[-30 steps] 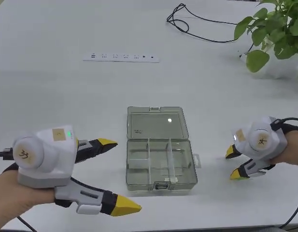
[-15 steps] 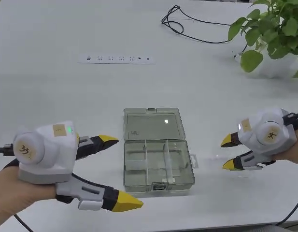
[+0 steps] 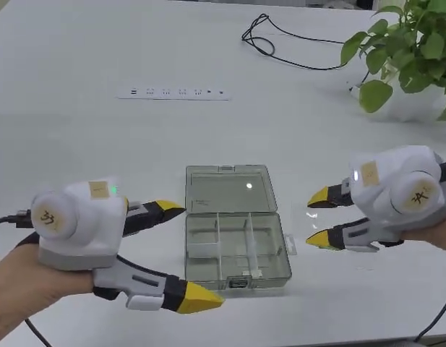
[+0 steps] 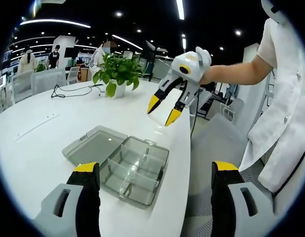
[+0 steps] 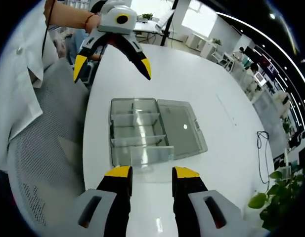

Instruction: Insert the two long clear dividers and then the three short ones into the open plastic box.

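Two handwritten marks show in the head view, one on each round sticker (image 3: 49,217) on the white housings of the left gripper (image 3: 188,254) and the right gripper (image 3: 316,218). We cannot read either. Each housing also carries a small tan label (image 3: 100,189) with no writing we can make out. A faint printed patch sits at the left of the open lid (image 3: 230,189), too small to read, and so are the markings on the white power strip (image 3: 172,92) in the upper left.

The plastic box (image 3: 237,249) lies open at the lower centre of the head view, between the two grippers, with its lid laid flat behind the tray. Clear dividers (image 3: 248,242) stand in the tray and split it into compartments, but their transparency keeps us from counting them. In the right gripper view something clear lies along the box wall nearest that gripper. We cannot tell whether it is a loose piece or part of the box.

The left gripper hovers at the lower left with its jaws spread wide and nothing between them. The right gripper hovers at the right of the box, jaws parted less widely and also holding nothing. Both hands are cut off by the frame edges.

The worktop (image 3: 78,137) is plain white and matte. A black cable (image 3: 280,43) loops at the top, and a potted plant (image 3: 407,50) is cut off at the upper right. The gripper views show an open office with ceiling strip lights, a mesh chair and distant people.
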Motion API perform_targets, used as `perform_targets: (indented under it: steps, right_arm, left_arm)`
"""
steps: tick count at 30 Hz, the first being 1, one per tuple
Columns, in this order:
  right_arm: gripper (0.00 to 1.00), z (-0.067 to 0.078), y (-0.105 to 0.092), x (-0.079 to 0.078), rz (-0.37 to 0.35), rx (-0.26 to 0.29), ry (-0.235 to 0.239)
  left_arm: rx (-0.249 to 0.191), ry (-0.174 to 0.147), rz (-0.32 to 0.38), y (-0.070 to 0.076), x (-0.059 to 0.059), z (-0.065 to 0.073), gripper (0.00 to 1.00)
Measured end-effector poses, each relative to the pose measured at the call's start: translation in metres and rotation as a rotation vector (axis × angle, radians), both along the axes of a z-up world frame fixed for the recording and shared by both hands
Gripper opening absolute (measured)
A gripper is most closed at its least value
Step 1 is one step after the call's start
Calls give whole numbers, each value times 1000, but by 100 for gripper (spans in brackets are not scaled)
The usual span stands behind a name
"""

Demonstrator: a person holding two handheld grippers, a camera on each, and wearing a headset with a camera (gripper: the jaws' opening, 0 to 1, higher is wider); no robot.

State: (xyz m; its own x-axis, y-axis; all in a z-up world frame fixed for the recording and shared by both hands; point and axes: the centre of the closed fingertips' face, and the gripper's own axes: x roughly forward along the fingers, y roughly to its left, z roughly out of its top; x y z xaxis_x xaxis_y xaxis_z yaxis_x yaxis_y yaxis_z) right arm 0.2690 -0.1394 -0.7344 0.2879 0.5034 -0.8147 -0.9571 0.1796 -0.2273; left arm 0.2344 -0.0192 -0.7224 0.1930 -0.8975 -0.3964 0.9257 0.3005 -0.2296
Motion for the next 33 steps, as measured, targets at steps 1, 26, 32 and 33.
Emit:
perform_targets:
  steps: [1, 26, 32, 33]
  right_arm:
    - [33, 3, 4, -2, 3, 8, -2]
    - [33, 46, 58, -25, 85, 10, -142]
    - [33, 49, 60, -24, 81, -15, -169]
    - [33, 49, 60, -24, 82, -15, -169]
  left_arm:
    - [-4, 2, 1, -1, 0, 1, 95]
    - [-223, 392, 167, -44, 14, 40, 50]
    - [-233, 459, 168, -54, 8, 40, 34]
    - [-235, 460, 168, -55, 8, 40, 31]
